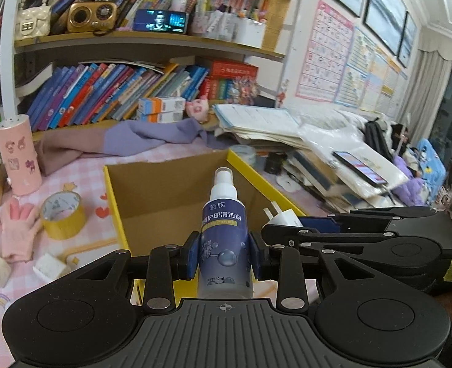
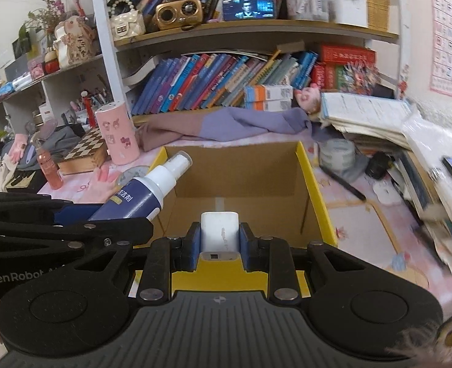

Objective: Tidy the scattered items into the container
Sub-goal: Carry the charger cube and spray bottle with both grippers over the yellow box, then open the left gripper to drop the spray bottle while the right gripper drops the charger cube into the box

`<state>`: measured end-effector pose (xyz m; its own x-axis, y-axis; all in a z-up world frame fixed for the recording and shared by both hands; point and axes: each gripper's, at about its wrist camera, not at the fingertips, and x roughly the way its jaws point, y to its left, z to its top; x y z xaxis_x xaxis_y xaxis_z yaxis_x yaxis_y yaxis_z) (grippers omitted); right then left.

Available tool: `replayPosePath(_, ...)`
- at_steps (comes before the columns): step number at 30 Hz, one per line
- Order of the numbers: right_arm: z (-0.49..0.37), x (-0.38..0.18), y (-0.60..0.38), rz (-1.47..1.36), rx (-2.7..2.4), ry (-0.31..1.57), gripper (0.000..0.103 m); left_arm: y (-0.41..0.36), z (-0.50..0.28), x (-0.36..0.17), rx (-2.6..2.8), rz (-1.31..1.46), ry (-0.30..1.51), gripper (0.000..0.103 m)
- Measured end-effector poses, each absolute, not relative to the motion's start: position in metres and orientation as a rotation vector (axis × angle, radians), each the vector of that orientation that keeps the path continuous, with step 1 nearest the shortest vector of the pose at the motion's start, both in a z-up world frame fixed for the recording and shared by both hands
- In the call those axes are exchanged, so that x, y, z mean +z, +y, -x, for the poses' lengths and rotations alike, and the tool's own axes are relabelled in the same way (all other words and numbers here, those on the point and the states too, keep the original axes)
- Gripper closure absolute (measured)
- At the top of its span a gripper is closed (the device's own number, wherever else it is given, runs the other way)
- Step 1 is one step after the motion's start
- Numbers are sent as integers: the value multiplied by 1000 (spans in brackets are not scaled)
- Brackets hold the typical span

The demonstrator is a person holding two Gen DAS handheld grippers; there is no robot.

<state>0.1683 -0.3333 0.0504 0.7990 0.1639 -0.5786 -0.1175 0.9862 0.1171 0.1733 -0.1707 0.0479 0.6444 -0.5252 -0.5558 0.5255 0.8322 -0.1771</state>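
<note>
Box (image 2: 313, 184) floor shows only partly behind our grippers; left gripper (image 1: 225, 256) clamps the bottle (image 1: 224, 233), right gripper (image 2: 219, 242) clamps the charger (image 2: 219, 231), both angled downward.

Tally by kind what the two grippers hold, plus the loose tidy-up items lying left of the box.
Spray bottle: 1
Charger plug: 1
Yellow tape roll: 1
Pink glove: 1
White blocks: 2
Total: 6
</note>
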Motion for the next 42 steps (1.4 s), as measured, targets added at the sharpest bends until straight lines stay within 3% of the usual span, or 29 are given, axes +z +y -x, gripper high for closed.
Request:
replayPosePath(16, -291, -7, -351, 3, 300, 828, 79, -200, -256, 5, -420, -29, 786, 72)
replayPosePath(21, -305, -25, -352, 28, 329, 907, 79, -206, -269, -14, -393, -47, 863, 72)
replayPosePath(33, -309, -39, -358, 48, 316, 942, 78, -219, -267, -21, -367, -95, 852, 71)
replayPosePath(38, -306, -32, -361, 41, 296, 896, 71, -217, -262, -14, -341, -91, 799, 62)
replayPosePath(42, -299, -20, -363, 31, 275, 851, 64, -208, -255, -8, -321, -54, 763, 48)
